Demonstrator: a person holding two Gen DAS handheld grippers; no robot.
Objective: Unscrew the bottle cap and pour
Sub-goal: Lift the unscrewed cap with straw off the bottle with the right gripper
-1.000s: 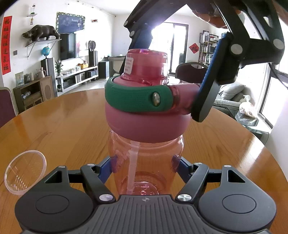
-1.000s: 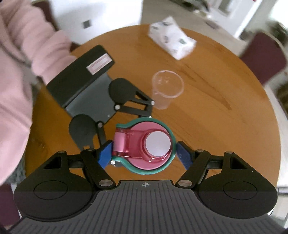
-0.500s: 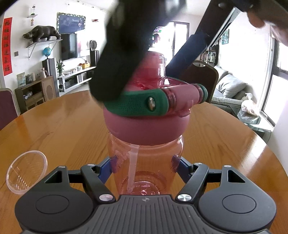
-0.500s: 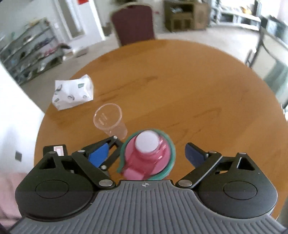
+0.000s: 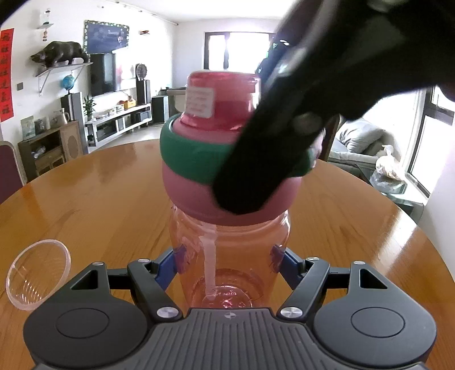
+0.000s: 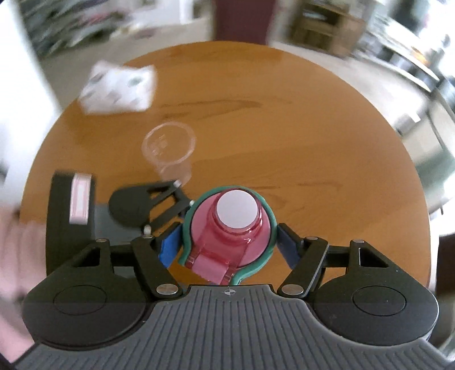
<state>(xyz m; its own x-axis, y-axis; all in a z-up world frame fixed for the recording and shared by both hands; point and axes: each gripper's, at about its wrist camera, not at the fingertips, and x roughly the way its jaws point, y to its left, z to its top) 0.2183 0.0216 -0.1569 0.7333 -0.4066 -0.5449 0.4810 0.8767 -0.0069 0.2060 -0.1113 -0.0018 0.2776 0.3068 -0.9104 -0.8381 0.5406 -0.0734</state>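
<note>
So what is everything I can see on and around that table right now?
bottle: one, clear pink, upright near the table's front edge
cap: one, pink with green band, on the bottle
cup: one, clear plastic, beside the bottle
tissue pack: one, white, far side
table: one, round, wooden
chair: one, dark red, behind the table
left gripper: black, blue pads, shut on the bottle's body
right gripper: black, blue pads, closing, cap between its jaws
sleeve: pink, left edge

- A round wooden table (image 6: 298,119) carries everything.
- A pink bottle (image 5: 230,250) stands on it.
- A clear plastic cup (image 6: 170,153) stands nearby.
- A white tissue pack (image 6: 119,88) lies farther off.
</note>
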